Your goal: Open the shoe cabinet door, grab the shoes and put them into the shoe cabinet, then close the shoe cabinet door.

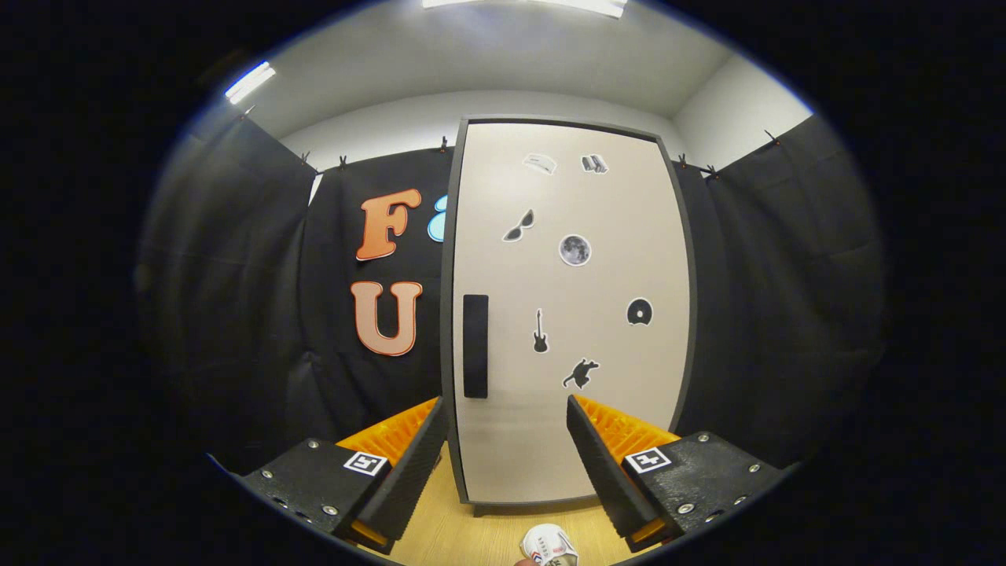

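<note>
The shoe cabinet (570, 314) stands upright ahead of me, its pale door (597, 275) shut inside a dark frame. A dark vertical handle (475, 346) sits on the door's left side, just above and beyond my left finger. Several small stickers dot the door. A white shoe (548, 546) with red marks lies on the wooden floor, low between my fingers and nearer than the cabinet; only part of it shows. My gripper (504, 452) is open, with nothing between its fingers, facing the lower part of the door.
Black cloth walls (786, 314) close the booth on the left, the right and behind the cabinet. The wooden floor (471, 534) runs from under the fingers to the cabinet's foot. White ceiling with strip lights is overhead.
</note>
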A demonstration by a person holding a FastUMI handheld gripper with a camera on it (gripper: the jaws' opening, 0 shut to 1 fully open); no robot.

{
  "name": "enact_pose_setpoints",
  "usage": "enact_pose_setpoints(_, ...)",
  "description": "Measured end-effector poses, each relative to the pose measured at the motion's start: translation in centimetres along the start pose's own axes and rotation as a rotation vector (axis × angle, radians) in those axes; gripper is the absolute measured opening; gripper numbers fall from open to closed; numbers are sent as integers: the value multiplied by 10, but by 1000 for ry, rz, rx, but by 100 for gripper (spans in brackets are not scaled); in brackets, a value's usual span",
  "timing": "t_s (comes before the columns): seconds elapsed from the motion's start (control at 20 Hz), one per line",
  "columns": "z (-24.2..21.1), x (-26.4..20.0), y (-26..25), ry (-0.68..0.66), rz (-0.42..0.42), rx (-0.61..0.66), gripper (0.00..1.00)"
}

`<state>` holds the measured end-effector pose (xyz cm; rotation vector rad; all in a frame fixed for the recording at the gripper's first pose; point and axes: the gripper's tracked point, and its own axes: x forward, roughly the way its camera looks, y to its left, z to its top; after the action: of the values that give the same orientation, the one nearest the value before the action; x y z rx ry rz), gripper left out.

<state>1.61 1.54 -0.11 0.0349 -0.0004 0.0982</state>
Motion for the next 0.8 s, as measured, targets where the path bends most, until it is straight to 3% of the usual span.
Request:
enact_pose_setpoints(0.25,-3,63,26,14,13,16,94)
enact_pose_setpoints(0.8,-1,133,44,11,-2,-14,94)
